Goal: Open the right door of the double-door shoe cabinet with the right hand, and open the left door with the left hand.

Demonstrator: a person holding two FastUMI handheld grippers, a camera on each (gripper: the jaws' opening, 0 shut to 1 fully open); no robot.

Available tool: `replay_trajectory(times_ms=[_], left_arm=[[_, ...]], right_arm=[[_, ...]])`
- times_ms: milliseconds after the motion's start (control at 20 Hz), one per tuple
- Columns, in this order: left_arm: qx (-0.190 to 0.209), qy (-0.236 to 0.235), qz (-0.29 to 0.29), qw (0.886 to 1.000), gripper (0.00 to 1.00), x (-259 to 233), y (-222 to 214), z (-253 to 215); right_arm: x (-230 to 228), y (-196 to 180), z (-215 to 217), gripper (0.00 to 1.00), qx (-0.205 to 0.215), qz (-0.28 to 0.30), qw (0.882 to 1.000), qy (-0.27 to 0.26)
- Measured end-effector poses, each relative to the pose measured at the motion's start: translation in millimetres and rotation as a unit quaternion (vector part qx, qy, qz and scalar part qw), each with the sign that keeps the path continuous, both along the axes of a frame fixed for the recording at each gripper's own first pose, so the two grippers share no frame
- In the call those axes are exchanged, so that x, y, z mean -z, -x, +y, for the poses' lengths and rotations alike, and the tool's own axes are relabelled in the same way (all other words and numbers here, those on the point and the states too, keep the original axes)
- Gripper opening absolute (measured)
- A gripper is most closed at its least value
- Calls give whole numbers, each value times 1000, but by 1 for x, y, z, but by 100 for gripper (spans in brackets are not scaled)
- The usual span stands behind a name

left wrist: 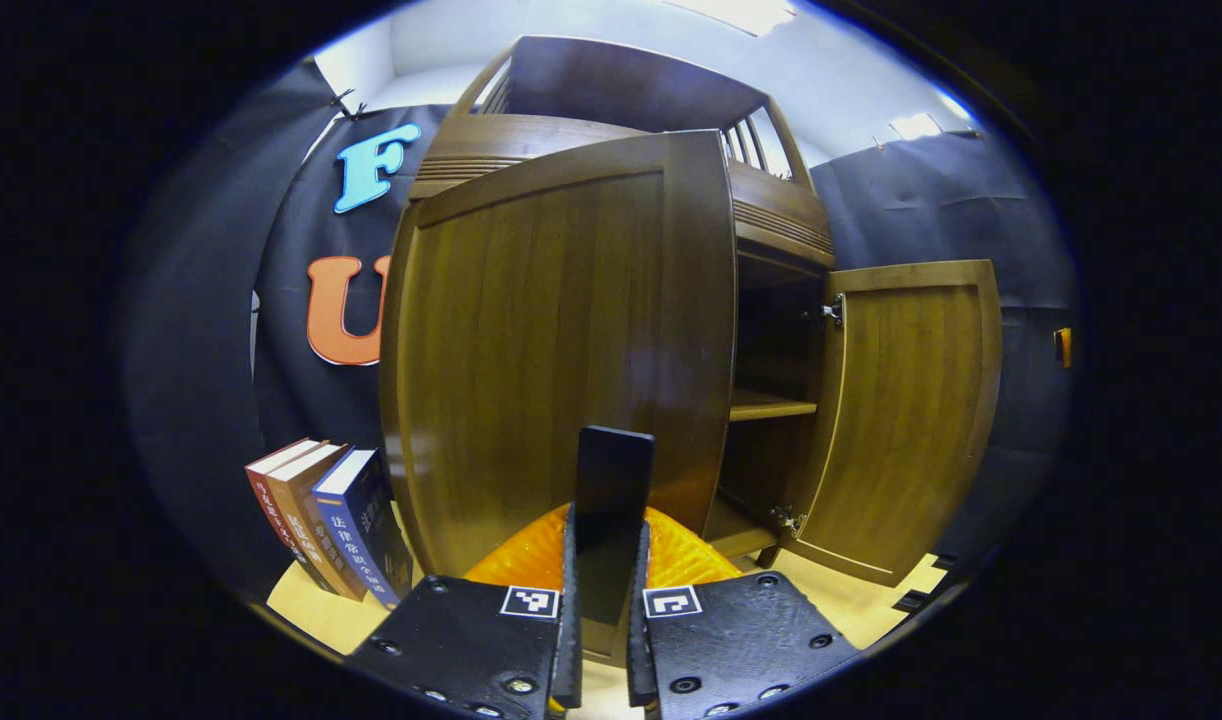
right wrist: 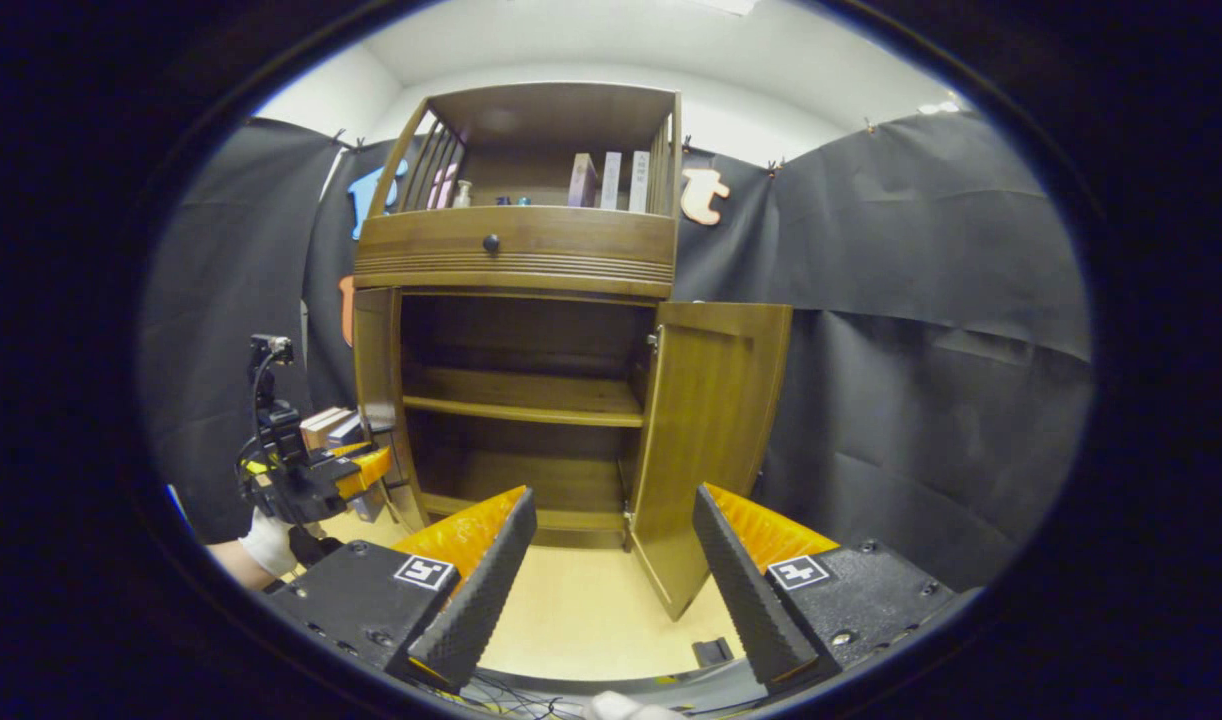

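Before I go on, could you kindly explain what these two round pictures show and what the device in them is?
There is no robot here: a person holds a two-finger gripper in each hand, and a fisheye camera rides on each one, looking along its fingers.

The left gripper view sits close to the cabinet's left door. The left gripper is shut on that door's edge, which stands between its fingers. Some books lean beside the cabinet, and the right door is swung open.

The right gripper view is taken from farther back. The right gripper is open and holds nothing. Ahead stands the cabinet with both doors open and bare shelves inside. At the far left of this view you see the other gripper and the gloved hand holding it.
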State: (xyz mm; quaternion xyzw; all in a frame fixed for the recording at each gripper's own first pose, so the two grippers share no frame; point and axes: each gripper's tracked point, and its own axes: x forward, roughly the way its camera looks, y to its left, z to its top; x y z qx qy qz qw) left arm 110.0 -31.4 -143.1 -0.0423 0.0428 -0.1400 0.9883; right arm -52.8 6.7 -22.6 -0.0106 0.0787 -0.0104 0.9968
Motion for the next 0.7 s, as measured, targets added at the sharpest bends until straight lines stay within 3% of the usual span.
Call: replay_trajectory(times_ms=[50, 150, 200, 250, 300, 350, 400, 550, 600, 700], left_arm=[[-2, -1, 0, 1000, 17, -1, 3, 4], [-8, -2, 3, 1000, 17, -1, 12, 15], [-12, -2, 3, 1000, 24, 0, 16, 21], [-16, -4, 2, 1000, 16, -1, 21, 27], [-21, -5, 3, 1000, 16, -1, 26, 34], [-25, -7, 4, 1000, 24, -1, 31, 42], [-30, -10, 4, 999, 17, 0, 34, 49], [-48, -13, 5, 999, 18, 0, 42, 72], [-53, -14, 8, 998, 9, 1, 46, 79], [-68, -21, 10, 997, 10, 1, 49, 94]], right_arm=[[1, -2, 4, 99, -6, 0, 1000, 0], [2, -5, 14, 99, -19, 1, 1000, -2], [4, -7, 19, 99, -25, 1, 1000, -2], [5, -9, 23, 99, -32, 2, 999, -3], [6, -12, 27, 99, -38, 3, 999, -5], [7, -14, 33, 100, -46, 5, 999, -7], [8, -17, 39, 99, -53, 6, 999, -10], [8, -23, 58, 99, -77, 7, 997, -20], [8, -24, 64, 99, -83, 6, 996, -20], [10, -26, 75, 100, -96, 6, 995, -18]])
